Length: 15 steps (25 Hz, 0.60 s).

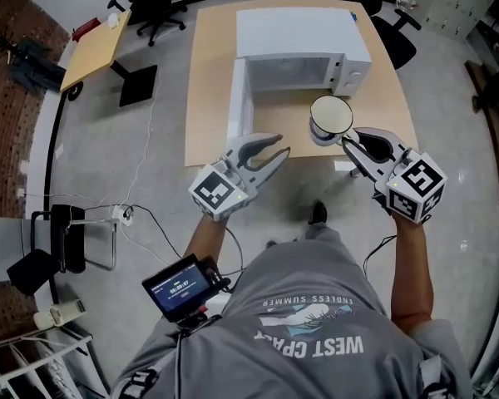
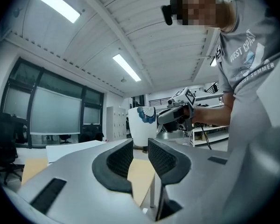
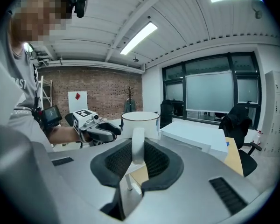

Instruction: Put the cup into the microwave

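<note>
head view / cup: the cup (image 1: 331, 119) hangs from the right tongs (image 1: 349, 140) over the near right part of the desk (image 1: 209, 73). It is just in front of the microwave (image 1: 303, 44), on the control-panel side, not square with the cavity.
head view / door: the door (image 1: 237, 98) is swung out to the left and the cavity is open.
head view / left tongs: the left tongs (image 1: 273, 156) hover over the desk's near edge, left of the cup and apart from it. Jaws spread, nothing in them.
left gripper view / jaws: clear gap between the pads, only desk top shows through. The cup and right tongs sit beyond the tips, not touching.
right gripper view / grip: jaws partway closed, pinched on the cup's handle (image 3: 137, 146). The cup body stands upright just past the tips, rim level.
right gripper view / left tongs: visible left of the cup, near but apart.
risk 1: I hold the handle only. A fast swing or any nudge could pivot the cup in the pads, so it tilts or drops onto the desk.
risk 2: the cup is offset right of the opening. Going straight in would likely knock it on the front frame, so I'd shift left first.
risk 3: I can't judge rim height against the cavity roof from here. Better to enter low.
risk 4: the left tongs sit close to the path. I'd keep them back so they don't bump the cup or door.
</note>
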### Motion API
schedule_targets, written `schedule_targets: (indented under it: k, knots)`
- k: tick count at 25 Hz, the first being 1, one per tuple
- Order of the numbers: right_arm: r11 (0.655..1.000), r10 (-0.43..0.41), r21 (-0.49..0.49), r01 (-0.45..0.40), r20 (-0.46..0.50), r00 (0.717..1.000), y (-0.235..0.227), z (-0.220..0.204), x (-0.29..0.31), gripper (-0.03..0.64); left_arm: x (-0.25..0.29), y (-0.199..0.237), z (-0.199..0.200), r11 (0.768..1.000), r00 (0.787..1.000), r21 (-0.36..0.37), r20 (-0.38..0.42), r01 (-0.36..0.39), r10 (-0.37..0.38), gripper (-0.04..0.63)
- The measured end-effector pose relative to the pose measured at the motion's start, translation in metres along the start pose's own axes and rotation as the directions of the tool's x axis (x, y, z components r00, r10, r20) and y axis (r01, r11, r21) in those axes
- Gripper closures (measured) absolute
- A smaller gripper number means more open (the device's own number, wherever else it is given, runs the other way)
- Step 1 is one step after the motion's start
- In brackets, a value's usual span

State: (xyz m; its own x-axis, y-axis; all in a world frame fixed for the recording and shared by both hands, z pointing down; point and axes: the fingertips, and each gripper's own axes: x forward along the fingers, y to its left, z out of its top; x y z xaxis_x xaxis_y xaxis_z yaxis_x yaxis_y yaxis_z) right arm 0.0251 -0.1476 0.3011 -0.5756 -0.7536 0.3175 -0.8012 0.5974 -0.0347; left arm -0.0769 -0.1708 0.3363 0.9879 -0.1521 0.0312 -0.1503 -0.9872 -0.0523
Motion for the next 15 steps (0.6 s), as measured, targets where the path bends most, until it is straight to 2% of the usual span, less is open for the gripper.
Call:
schedule_targets:
  k: [7, 15]
  knots:
    - [1.000, 0.029, -0.002, -0.029, -0.021, 0.999, 0.035, -0.014, 0.019, 0.549, -0.011, -0.013, -0.010, 1.000, 1.000, 0.000, -0.002, 0.029, -0.029, 0.486]
    - [0.998, 0.052, 0.031, -0.051, -0.038, 0.998, 0.022, -0.040, 0.041, 0.548, -0.007, -0.009, -0.024, 0.998, 1.000, -0.054, -0.010, 0.015, -0.016, 0.486]
